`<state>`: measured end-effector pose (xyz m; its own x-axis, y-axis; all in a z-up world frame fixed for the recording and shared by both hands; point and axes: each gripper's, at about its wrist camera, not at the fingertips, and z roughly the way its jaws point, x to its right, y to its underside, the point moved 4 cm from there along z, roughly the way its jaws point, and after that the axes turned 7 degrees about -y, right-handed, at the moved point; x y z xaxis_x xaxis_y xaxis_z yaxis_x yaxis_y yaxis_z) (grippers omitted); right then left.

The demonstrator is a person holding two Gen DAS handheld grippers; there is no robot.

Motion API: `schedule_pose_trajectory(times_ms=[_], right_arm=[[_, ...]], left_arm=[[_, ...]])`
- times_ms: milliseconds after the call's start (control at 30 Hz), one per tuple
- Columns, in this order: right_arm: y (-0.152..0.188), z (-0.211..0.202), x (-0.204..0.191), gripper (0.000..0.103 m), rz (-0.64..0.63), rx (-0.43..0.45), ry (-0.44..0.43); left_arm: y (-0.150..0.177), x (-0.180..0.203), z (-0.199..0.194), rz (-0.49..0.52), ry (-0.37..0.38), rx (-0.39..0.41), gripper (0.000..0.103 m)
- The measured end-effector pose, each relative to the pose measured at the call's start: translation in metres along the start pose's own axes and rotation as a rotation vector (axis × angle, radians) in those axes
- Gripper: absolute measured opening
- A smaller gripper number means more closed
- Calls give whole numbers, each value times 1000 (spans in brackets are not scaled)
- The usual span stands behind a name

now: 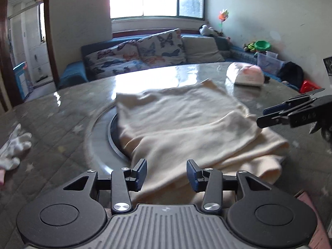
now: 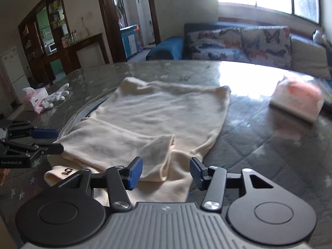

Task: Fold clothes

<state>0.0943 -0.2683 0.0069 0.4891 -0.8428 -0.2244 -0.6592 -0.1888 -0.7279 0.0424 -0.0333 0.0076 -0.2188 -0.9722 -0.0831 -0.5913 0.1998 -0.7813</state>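
Note:
A cream knit garment lies partly folded on the round table, with a sleeve laid across its near part; it also shows in the right wrist view. My left gripper is open and empty, hovering over the garment's near edge. It shows from the side at the left of the right wrist view. My right gripper is open and empty above the near sleeve and hem. It shows at the right of the left wrist view, apart from the cloth.
The table has a glossy top with an inset turntable ring. A tissue pack lies at the far right. White gloves and a pink tissue box lie at the left. A sofa stands behind.

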Motion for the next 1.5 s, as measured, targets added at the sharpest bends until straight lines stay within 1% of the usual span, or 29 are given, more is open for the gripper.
schedule_pose_trajectory(times_ms=[33,67,100,167,267,433,467,500,567,600,767,800,867,933,1033,1067,1133,1167,1200,1267,1367,1433,1500], right_arm=[[1,5,0,49,5,-11,1],[2,10,0,45,10,-22,2],[3,15,0,43,16,-33,4],[3,17,-2,41,12,-34,12],[2,18,-5,28,6,-34,26],[1,23,-8,26,3,-49,42],[1,23,-9,22,-6,-49,51],[1,24,-11,18,-16,-50,61],[1,24,-13,15,-35,-51,79],[0,24,-15,12,-45,-52,89],[-5,14,-26,8,-124,-18,132],[-7,10,-29,1,-144,-6,142],[-12,-1,-35,1,-169,22,151],[-15,-9,-40,1,-180,37,152],[-12,-15,-40,1,-158,40,137],[-10,-12,-37,2,-138,28,125],[-7,-5,-30,11,-98,9,104],[-6,-1,-26,21,-79,4,96],[-5,3,-24,22,-69,0,85],[-4,11,-21,22,-47,-9,78],[0,23,-19,22,-40,-36,96],[4,27,-22,19,-54,-48,111],[4,25,-25,4,-74,-36,124]], left_arm=[[4,-4,0,-2,-11,-5,46],[8,-6,0,-3,-13,-10,46],[11,-9,0,-5,-14,-14,46],[16,-12,0,-7,-16,-19,46],[21,-17,1,-13,-23,-22,47],[22,-14,0,11,-19,-2,48],[22,-14,0,20,-16,3,45],[22,-13,-1,23,-10,8,39],[23,-11,-1,26,4,13,34],[23,-11,-1,29,4,16,31],[23,-11,-5,30,6,32,16],[23,-12,-5,23,6,30,14],[24,-15,-6,10,5,28,11],[24,-17,-6,2,2,27,11],[27,-20,-6,-8,-4,24,10],[28,-20,-6,-10,-5,20,11],[28,-21,-6,-13,-7,13,12],[28,-21,-7,-15,-8,10,12],[28,-21,-7,-13,-7,11,13],[27,-19,-9,-1,-10,18,14],[27,-18,-9,13,-13,21,14],[28,-17,-8,25,-18,24,14],[29,-17,-8,37,-20,30,12]])
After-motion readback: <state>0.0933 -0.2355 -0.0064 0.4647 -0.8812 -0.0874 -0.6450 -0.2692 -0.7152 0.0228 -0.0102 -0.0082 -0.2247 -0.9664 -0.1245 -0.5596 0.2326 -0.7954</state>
